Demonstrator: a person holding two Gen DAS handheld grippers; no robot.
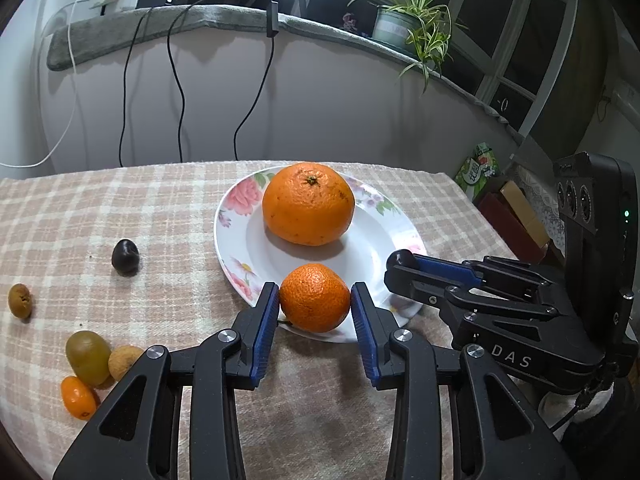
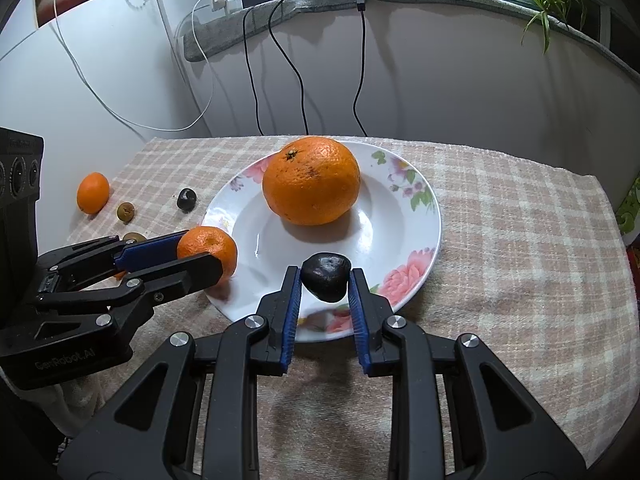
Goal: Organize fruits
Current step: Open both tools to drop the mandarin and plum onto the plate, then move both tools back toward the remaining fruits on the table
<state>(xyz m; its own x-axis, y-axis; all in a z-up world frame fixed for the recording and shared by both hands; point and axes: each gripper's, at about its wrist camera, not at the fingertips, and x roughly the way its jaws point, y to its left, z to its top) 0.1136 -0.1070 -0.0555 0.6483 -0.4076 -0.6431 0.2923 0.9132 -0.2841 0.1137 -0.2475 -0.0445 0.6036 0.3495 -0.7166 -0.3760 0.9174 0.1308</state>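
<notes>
Got my left gripper (image 1: pixel 315 305) pinching the mandarin (image 1: pixel 314 298) over the plate (image 1: pixel 240 236) rim, right gripper (image 2: pixel 325 285) clamped on a dark fruit (image 2: pixel 326 277), both headed beside the orange (image 1: pixel 308 204).

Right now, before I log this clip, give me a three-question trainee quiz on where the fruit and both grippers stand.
1. True or false: the left gripper has a small mandarin between its fingers at the near rim of the floral plate.
2. What does the right gripper hold? A) a kumquat B) a dark, nearly black fruit C) nothing
3. Fill in: the only fruit resting in the plate's well is the large ____.

Key:
1. True. The mandarin sits between the blue pads, over the plate's rim.
2. B. It is pinched between the pads, above the plate's near edge.
3. Orange.
</notes>
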